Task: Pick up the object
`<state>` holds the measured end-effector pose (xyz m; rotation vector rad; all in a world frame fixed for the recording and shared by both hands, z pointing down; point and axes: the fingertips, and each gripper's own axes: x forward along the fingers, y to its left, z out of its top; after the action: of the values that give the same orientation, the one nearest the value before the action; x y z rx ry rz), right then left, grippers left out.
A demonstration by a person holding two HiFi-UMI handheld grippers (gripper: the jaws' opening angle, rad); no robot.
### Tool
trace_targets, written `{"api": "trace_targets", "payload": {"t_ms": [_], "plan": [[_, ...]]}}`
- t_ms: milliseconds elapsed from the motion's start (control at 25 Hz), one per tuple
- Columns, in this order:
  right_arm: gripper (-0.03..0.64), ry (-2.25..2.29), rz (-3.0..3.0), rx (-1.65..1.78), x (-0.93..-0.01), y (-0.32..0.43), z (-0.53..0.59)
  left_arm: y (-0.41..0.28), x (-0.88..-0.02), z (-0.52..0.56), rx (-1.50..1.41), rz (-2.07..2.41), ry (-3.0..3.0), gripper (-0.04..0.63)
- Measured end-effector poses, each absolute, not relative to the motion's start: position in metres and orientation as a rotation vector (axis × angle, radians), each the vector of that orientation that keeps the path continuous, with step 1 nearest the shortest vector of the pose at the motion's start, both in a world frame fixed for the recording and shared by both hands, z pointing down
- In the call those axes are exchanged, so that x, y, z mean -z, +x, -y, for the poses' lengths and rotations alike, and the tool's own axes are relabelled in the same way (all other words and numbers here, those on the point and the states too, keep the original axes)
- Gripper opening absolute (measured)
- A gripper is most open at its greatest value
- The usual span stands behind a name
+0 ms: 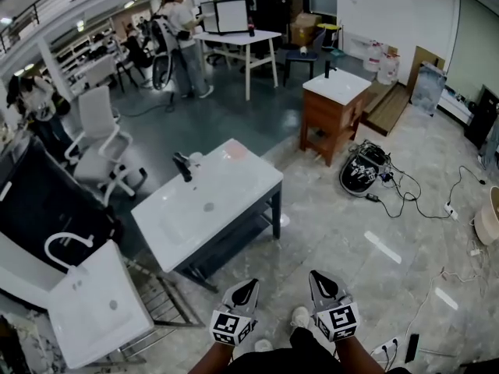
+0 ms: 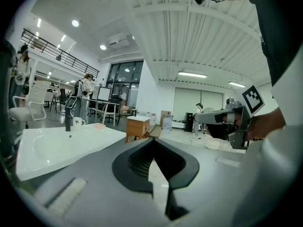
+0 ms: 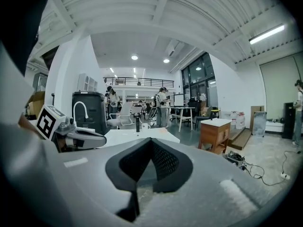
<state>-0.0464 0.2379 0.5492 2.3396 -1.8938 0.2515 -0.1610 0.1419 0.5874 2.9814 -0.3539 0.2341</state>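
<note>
Task barely begun, by my reading. Marble floor (image 1: 390,209) underfoot. The white basin-top bench (image 1: 234,201) stands ahead, well apart from both tongs. Left tongs (image 1: 251,284) and right tongs (image 1: 314,275) are each pressed together, pinching nothing. The likely object sits at the bench's far end near the black tap (image 1: 182,166): a white cup (image 1: 195,159) or a pinkish flat piece (image 1: 235,152); cannot tell which. Approach, spreading, grasp and lift are all left.

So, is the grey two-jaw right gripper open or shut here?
Shut: the right gripper shows its jaw tips touching in its own view, with nothing held between them.
</note>
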Motion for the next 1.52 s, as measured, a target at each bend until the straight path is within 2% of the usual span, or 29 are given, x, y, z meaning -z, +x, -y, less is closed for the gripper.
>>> {"api": "trace_targets", "payload": {"t_ms": [760,1520], "plan": [[0.003,2.267,2.010,-0.162,-0.541,0.098,-0.197,-0.020,-0.575,-0.111,-0.246,0.472,3.014,0.018],[0.003,2.250,2.052,-0.080,-0.535,0.145,-0.147,0.023,-0.591,-0.073,-0.259,0.504,2.963,0.018]]}}
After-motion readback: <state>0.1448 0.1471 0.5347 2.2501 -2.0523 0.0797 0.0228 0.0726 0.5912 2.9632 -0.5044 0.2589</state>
